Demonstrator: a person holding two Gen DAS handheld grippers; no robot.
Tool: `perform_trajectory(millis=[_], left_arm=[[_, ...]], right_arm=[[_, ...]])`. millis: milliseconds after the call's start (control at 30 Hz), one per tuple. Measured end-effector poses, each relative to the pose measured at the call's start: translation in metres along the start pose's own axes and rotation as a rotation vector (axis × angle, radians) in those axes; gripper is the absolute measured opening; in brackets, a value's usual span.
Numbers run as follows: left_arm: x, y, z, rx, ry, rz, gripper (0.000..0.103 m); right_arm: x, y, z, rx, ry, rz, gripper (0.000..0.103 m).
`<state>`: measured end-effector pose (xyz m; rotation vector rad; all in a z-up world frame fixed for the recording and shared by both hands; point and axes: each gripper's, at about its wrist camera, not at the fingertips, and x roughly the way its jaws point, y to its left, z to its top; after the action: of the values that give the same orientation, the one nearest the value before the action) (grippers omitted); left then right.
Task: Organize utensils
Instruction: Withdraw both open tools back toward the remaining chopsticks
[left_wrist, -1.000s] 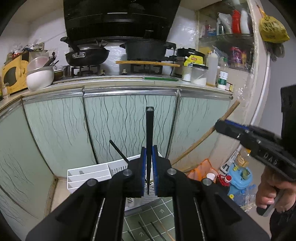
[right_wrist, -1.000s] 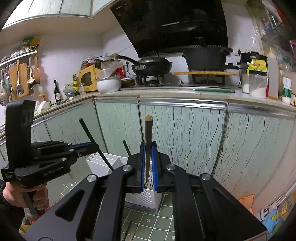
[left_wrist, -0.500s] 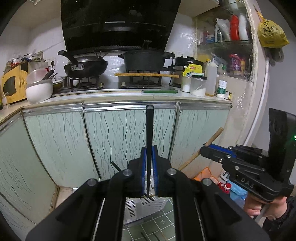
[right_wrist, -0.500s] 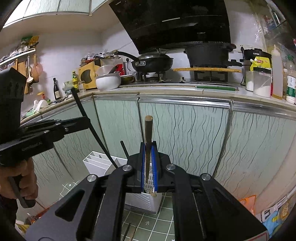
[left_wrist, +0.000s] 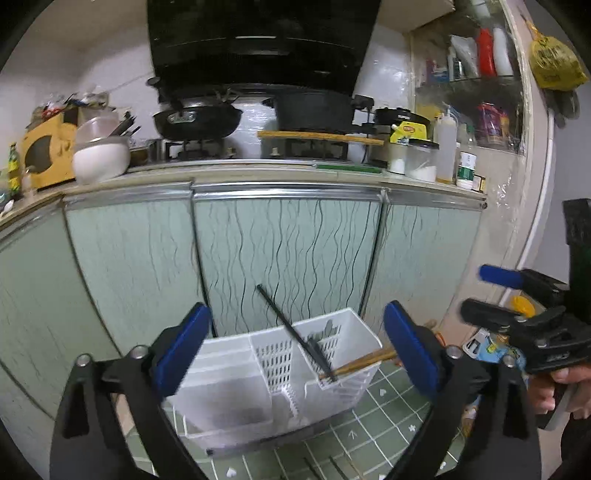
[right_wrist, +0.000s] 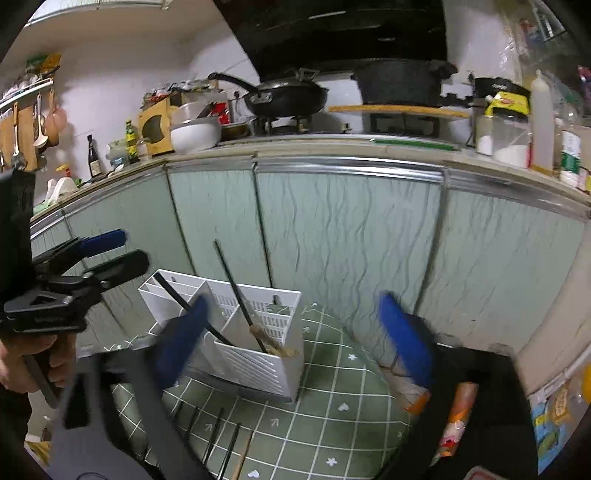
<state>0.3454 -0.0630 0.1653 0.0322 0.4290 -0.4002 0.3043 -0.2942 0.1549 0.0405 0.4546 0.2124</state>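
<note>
White slotted utensil holder (left_wrist: 280, 373) holds black and wooden chopsticks (left_wrist: 364, 363).

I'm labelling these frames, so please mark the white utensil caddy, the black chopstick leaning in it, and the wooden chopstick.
white utensil caddy (left_wrist: 347, 384): left wrist view, front wall of the right compartment.
black chopstick (left_wrist: 280, 317): left wrist view, mid-shaft above the rim.
wooden chopstick (left_wrist: 364, 363): left wrist view, shaft across the right compartment's rim.

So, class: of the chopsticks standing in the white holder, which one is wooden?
The brown chopstick, low in the holder's end compartment; the chopsticks beside it are black.
</note>
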Motion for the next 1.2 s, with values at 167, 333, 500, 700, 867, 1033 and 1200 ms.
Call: perform_trajectory(millis=[167, 333, 500, 700, 867, 1033, 1200], left_arm=[[-0.027, 0.006, -0.016, -0.005, 0.012, 0.055, 0.098], [-0.061, 0.001, -0.04, 0.054, 0.0, 0.121, 0.098], [-0.09, -0.004, -0.061, 0.089, -0.017, 0.185, 0.098], [-0.123, -0.005, -0.091, 0.053, -0.043, 0.181, 0.098], [-0.133, -0.007, -0.118, 0.05, -0.036, 0.197, 0.098], [-0.132, 0.001, -0.148, 0.008, -0.002, 0.219, 0.098], [-0.125, 0.01, -0.18, -0.03, 0.055, 0.229, 0.098]], right_arm=[[-0.032, 0.007, -0.011, -0.022, -0.018, -0.002, 0.096], [-0.06, 0.021, -0.029, -0.065, -0.037, -0.04, 0.096], [-0.079, 0.033, -0.053, -0.083, -0.038, -0.047, 0.096], [-0.089, 0.045, -0.084, -0.083, -0.026, -0.035, 0.096], [-0.092, 0.055, -0.119, -0.1, -0.018, -0.055, 0.096], [-0.089, 0.063, -0.149, -0.122, 0.0, -0.063, 0.096], [-0.082, 0.064, -0.176, -0.105, 0.027, -0.068, 0.096]])
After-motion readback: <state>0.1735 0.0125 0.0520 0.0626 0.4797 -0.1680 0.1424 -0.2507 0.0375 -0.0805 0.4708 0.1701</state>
